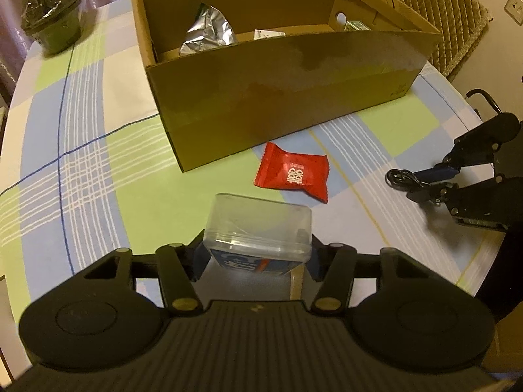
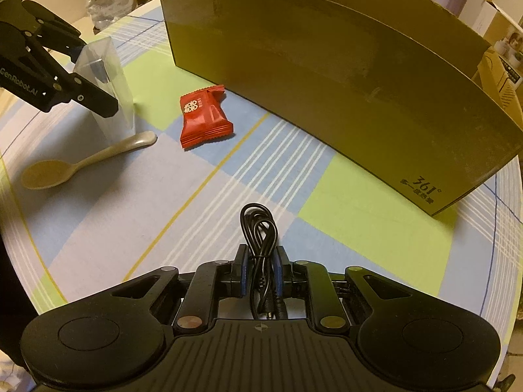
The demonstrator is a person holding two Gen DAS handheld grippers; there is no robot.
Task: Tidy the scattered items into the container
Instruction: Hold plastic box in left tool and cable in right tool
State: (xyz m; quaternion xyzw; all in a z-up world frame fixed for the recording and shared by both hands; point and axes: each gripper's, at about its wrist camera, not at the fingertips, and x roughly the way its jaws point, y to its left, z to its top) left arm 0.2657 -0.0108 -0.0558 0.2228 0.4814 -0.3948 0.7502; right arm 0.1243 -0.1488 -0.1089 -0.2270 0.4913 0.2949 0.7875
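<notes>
My left gripper (image 1: 256, 251) is shut on a clear plastic box (image 1: 258, 225) with a blue label, held upright over the table; it also shows in the right wrist view (image 2: 108, 98). My right gripper (image 2: 260, 264) is shut on a coiled black cable (image 2: 260, 232); it shows in the left wrist view (image 1: 428, 181) at the right. A red candy packet (image 1: 294, 171) lies on the tablecloth in front of the open cardboard box (image 1: 287, 98), which holds a silver foil bag (image 1: 209, 31). A beige spoon (image 2: 85, 163) lies beside the clear box.
A dark wrapped pot (image 1: 52, 9) stands at the table's far left. A quilted chair back (image 1: 438, 9) is behind the cardboard box. More cartons (image 2: 500, 65) stand beyond the table at the right. The checked tablecloth (image 1: 81, 163) covers a round table.
</notes>
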